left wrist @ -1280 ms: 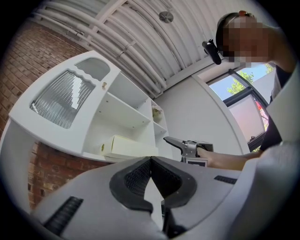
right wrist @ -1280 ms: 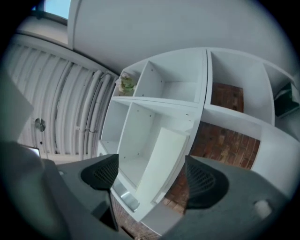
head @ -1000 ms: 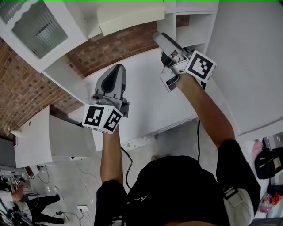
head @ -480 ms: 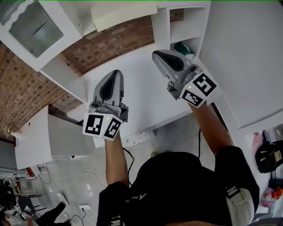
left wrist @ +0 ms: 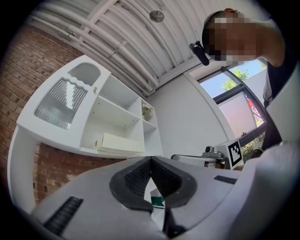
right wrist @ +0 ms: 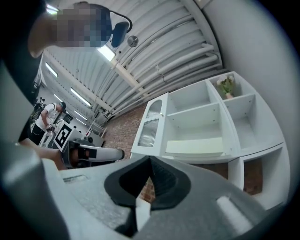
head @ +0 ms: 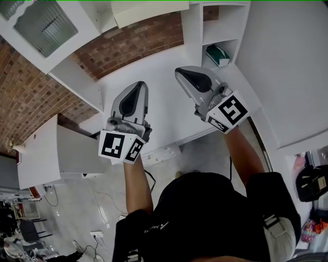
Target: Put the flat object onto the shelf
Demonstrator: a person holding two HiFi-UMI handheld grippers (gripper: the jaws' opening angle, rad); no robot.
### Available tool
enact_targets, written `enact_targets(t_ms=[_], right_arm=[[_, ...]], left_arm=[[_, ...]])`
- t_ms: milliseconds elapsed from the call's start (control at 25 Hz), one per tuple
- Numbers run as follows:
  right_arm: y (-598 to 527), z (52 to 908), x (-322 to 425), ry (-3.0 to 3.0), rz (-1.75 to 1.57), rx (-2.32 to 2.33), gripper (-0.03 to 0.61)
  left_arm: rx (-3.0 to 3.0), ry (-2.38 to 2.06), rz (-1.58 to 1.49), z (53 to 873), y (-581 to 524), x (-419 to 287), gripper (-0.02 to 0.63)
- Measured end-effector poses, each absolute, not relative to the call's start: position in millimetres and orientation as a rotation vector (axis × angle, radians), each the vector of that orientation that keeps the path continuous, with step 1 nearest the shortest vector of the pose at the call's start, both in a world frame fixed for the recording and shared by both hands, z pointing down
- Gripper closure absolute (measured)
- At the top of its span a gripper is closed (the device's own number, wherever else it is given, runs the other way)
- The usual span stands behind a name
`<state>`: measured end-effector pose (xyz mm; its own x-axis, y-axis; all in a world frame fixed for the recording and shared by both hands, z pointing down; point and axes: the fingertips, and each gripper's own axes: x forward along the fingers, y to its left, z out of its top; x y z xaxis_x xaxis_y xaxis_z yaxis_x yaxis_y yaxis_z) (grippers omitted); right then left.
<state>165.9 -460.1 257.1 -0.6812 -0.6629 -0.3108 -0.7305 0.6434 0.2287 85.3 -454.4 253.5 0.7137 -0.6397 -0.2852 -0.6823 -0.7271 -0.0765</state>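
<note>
The flat object, a cream slab (head: 148, 13), lies on the shelf of the white cabinet, above the brick back wall. It also shows as a cream slab (left wrist: 119, 142) in the left gripper view and as a pale slab (right wrist: 194, 146) in the right gripper view. Both grippers hang over the white counter (head: 164, 117), well short of the shelf. My left gripper (head: 141, 84) is shut with nothing between its jaws (left wrist: 150, 159). My right gripper (head: 178, 70) is shut and empty too (right wrist: 150, 158), pointing toward the cabinet.
A green item (head: 218, 55) sits in a low cubby at the right of the cabinet. A ribbed glass door (head: 43, 28) stands at the cabinet's left. A small plant (right wrist: 227, 86) occupies the top right cubby. A white wall rises on the right.
The right gripper has rolled over, closed its jaws and come back from the cabinet toward the person. The left gripper drifted slightly lower and nearer. The slab stays on the shelf.
</note>
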Motion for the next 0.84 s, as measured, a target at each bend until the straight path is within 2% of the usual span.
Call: enact_targets(t_ms=[840], right_arm=[[-457,263,165,2.68,0.56,-1.173,0.58]], left_arm=[[-2.761,1.07,0.368,258,-466,84,0.615]])
